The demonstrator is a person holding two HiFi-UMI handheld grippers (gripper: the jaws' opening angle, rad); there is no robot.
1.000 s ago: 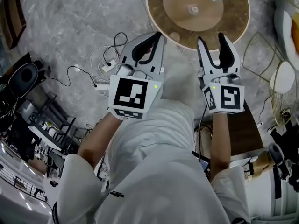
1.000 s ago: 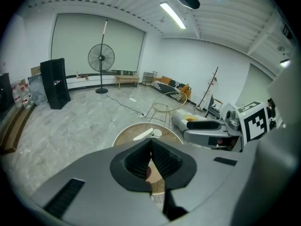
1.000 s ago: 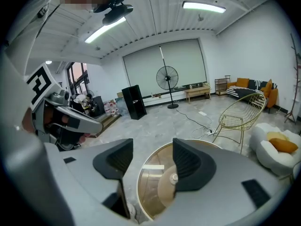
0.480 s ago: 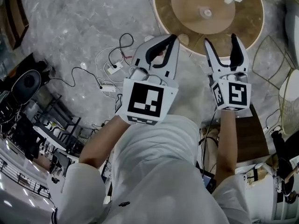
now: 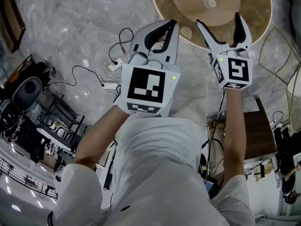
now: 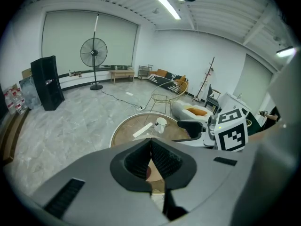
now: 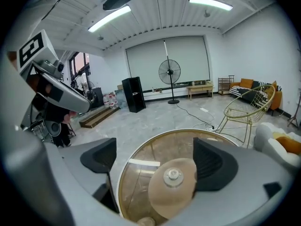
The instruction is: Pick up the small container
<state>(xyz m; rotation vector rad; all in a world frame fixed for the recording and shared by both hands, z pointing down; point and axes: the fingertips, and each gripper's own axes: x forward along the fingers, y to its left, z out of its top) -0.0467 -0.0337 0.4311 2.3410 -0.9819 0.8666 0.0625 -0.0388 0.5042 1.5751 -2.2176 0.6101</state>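
The right tongs (image 5: 217, 19), empty, have just been opening, the left tongs (image 5: 171, 23) sit closed; bring the right ones square around the white cup (image 6: 161, 125) at one o'clock on the bench (image 5: 256, 11)

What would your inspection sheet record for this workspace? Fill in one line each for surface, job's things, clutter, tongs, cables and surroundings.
Surface: round glass table with a gold rim and a tan disc at its centre.
Job's things: small white container stands on the table, untouched.
Clutter: white strip near the container; small round tan thing by the table's edge.
Tongs: left tongs shut, empty; right tongs wide open, have just been opening, nothing between them.
Cables: power strip and loose cables on the floor.
Surroundings: standing fan, black cabinet.
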